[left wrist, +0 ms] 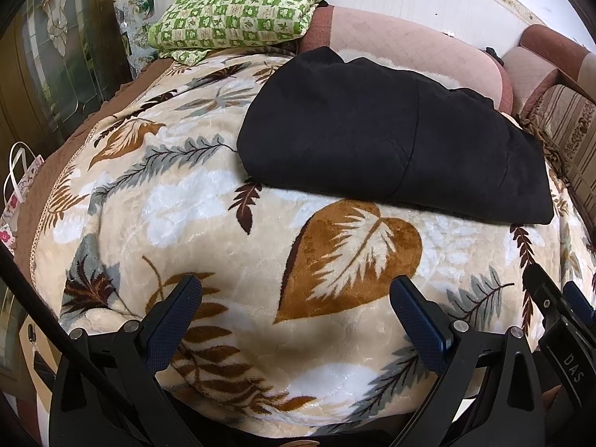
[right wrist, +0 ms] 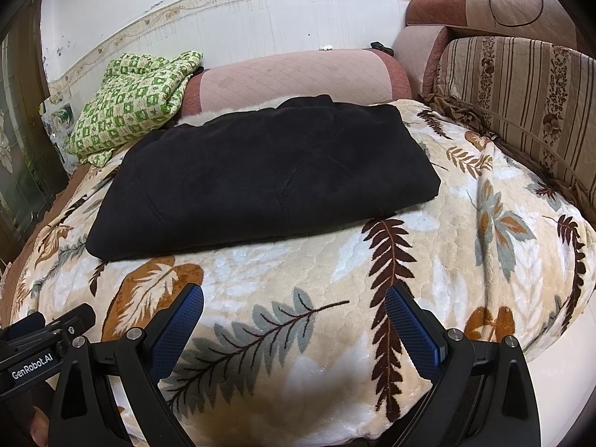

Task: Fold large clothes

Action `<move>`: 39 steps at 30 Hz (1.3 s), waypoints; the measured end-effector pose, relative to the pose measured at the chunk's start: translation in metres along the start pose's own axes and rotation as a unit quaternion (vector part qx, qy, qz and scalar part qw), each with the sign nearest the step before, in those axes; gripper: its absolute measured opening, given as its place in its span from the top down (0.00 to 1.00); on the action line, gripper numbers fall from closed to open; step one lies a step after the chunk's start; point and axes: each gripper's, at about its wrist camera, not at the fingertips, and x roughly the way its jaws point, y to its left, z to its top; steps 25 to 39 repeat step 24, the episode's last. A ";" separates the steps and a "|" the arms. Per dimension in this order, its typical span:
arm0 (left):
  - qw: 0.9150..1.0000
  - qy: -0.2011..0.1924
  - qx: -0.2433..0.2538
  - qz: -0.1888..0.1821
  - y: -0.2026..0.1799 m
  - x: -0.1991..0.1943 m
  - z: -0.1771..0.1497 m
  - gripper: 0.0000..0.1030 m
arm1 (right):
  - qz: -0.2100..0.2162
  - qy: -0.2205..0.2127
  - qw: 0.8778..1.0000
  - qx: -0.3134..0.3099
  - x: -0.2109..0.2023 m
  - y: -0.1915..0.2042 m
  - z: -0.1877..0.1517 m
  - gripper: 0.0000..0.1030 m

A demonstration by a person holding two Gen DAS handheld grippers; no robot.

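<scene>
A large black garment (left wrist: 376, 138) lies folded into a thick rectangle on a leaf-patterned plush blanket (left wrist: 208, 201); it also shows in the right wrist view (right wrist: 268, 175). A bit of white fleece lining peeks out at its far edge. My left gripper (left wrist: 294, 290) is open and empty, hovering over the blanket well short of the garment. My right gripper (right wrist: 294, 300) is open and empty, also over the blanket (right wrist: 465, 246) in front of the garment. The right gripper's body shows at the right edge of the left wrist view (left wrist: 558, 320).
A green checked cloth (left wrist: 238, 11) (right wrist: 130, 100) lies bunched at the far left. A pink quilted bolster (right wrist: 298, 74) runs behind the garment. A striped sofa back (right wrist: 521, 104) stands on the right. A gift bag (left wrist: 18, 193) hangs at the left.
</scene>
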 end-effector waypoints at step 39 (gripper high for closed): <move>1.000 0.010 0.003 0.006 -0.008 0.015 0.004 0.03 | 0.023 0.013 1.000 0.005 0.014 -0.012 -0.009 0.03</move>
